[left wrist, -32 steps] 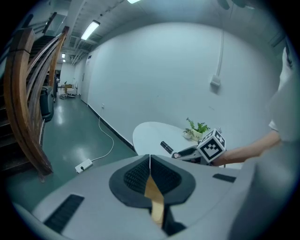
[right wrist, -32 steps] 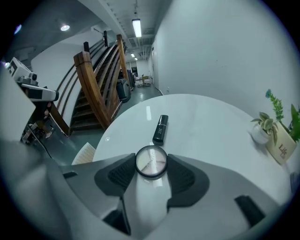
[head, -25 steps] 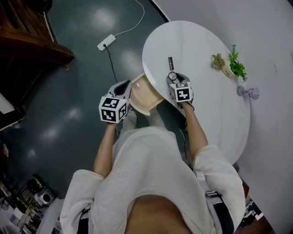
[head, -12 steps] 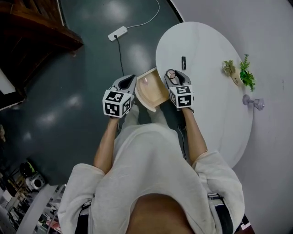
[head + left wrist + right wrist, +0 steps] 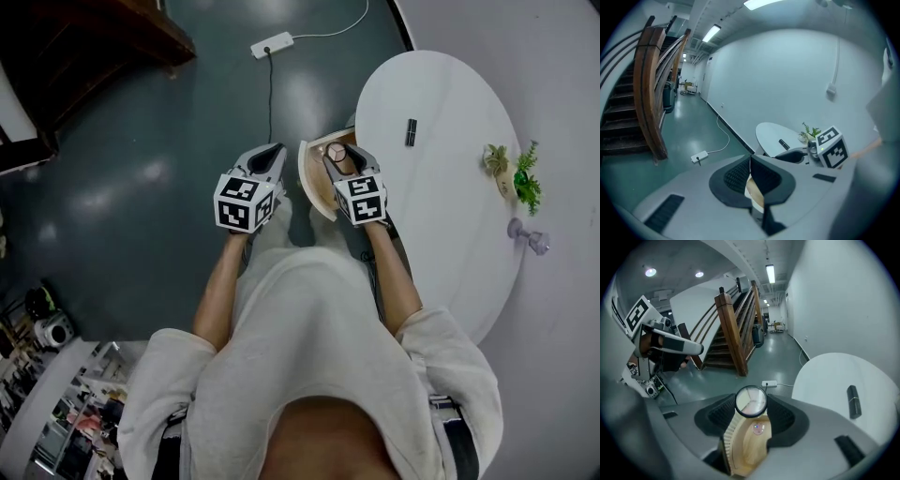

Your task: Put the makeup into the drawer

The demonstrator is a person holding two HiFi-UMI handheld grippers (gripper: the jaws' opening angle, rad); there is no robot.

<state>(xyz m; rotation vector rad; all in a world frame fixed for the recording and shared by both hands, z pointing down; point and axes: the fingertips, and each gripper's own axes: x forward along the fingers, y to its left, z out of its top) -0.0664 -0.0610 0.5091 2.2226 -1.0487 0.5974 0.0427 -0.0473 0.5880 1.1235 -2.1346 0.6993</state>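
A round, black-rimmed compact [image 5: 751,402] is held in the right gripper [image 5: 336,155] above the open wooden drawer [image 5: 740,451]; a pink item [image 5: 758,428] is seen inside, a black tube [image 5: 411,132] beyond it.

Pale wooden drawer [image 5: 746,448], glossy floor [image 5: 141,187]

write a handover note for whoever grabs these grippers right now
Left gripper: jaws together, empty, beside the open drawer.
Right gripper: shut on the round compact, held over the drawer.
Done: drawer open, a small pink item lies inside.
Black tube lies on the white table.
Left: likely drop the compact in, fetch the tube, close the drawer.
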